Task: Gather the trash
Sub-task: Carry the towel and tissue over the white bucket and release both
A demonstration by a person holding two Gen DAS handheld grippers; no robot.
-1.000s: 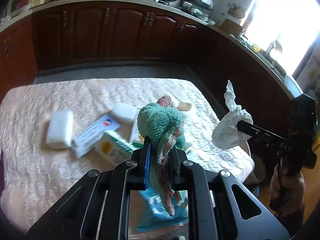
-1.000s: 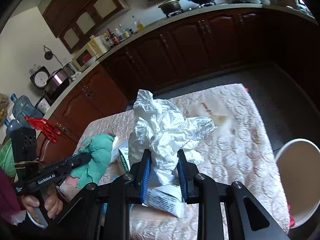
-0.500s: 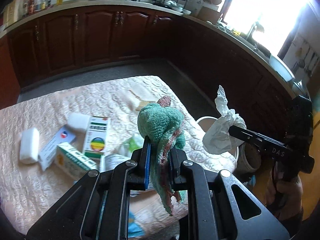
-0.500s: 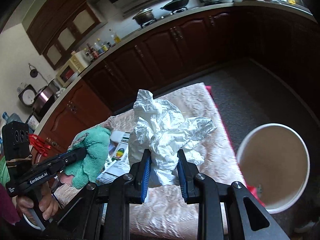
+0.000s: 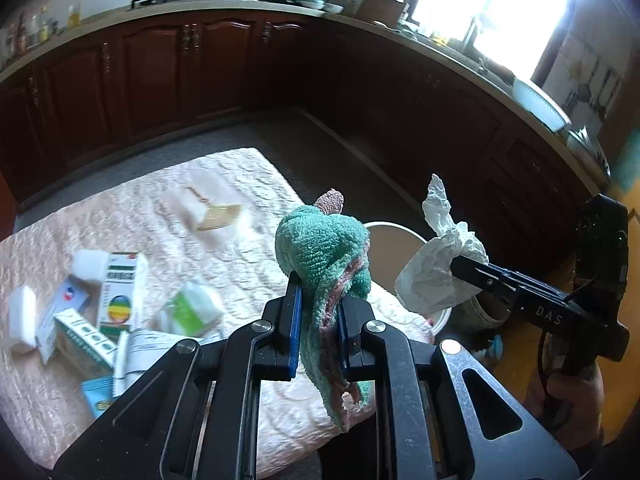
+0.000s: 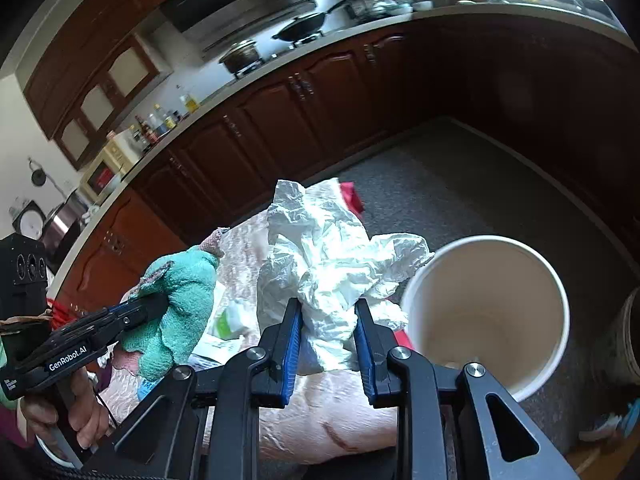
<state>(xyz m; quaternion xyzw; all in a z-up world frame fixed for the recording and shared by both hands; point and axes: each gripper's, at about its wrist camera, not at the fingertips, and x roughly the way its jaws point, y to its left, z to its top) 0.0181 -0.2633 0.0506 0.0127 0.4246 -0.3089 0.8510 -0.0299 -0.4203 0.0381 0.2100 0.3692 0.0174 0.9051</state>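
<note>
My left gripper (image 5: 318,300) is shut on a green and pink rag (image 5: 324,248) and holds it in the air over the table's right edge. It also shows in the right wrist view (image 6: 160,308), holding the rag (image 6: 182,300). My right gripper (image 6: 326,316) is shut on a crumpled white tissue (image 6: 328,256), just left of a white bucket (image 6: 552,364) on the floor. In the left wrist view the tissue (image 5: 434,272) hangs above the bucket's rim (image 5: 394,226), held by the right gripper (image 5: 460,266).
The table with a pink quilted cloth (image 5: 240,264) holds several medicine boxes (image 5: 118,292), white packets (image 5: 22,316) and a green pack (image 5: 192,308). Dark wooden cabinets (image 5: 192,64) ring the room. A second pot (image 6: 628,336) stands right of the bucket.
Both grippers have swung right, away from the table's middle and toward the white bucket. The bucket now fills much more of the right wrist view. Both grips are unchanged.
</note>
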